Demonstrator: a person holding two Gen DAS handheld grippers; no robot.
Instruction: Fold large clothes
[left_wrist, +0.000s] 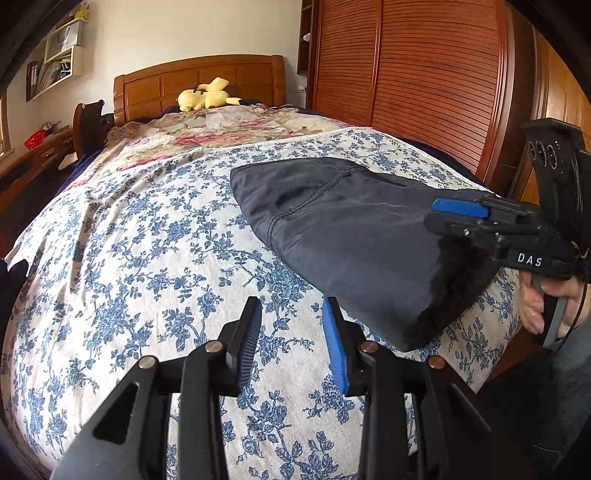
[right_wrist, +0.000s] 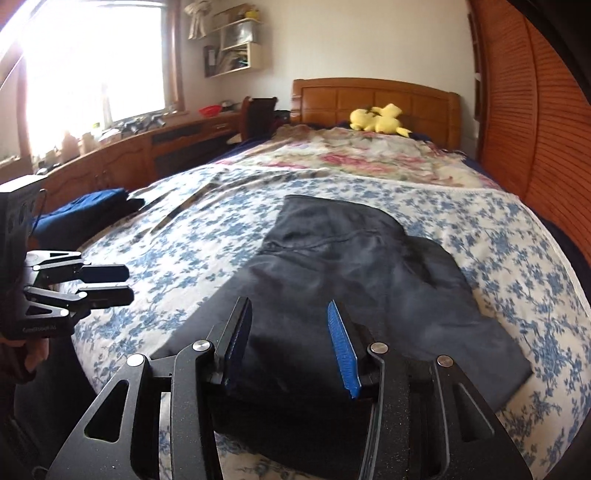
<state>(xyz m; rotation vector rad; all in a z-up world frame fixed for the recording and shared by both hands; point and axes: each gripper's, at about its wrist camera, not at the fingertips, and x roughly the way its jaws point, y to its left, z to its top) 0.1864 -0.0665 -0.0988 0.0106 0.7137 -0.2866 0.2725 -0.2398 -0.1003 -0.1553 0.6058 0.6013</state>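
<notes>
Two grippers are seen over the bed (left_wrist: 155, 236), and neither holds anything. The left gripper (left_wrist: 291, 332) is held above the floral sheet with its fingers (left_wrist: 334, 343) spread apart and empty, just beside the near edge of the dark garment (left_wrist: 351, 236). The right gripper (right_wrist: 290, 336) is poised over the near part of the same garment (right_wrist: 351, 266), its fingers (right_wrist: 341, 350) likewise parted with only cloth beneath them.

The garment is laid in a compact folded bundle on the bed's right side, near the edge by the wardrobe (left_wrist: 406, 81). A second, blue folded pile (right_wrist: 88, 206) is seen at the far left edge of the bed.

Several risks can be judged from this. If only the top layer is pinched, the fold could be peeled open rather than carried over. The smooth-looking fabric may slip from a shallow grip. If the bundle is dragged rightward, it could be pushed off the mattress. The sheet could also be caught together with the cloth.
</notes>
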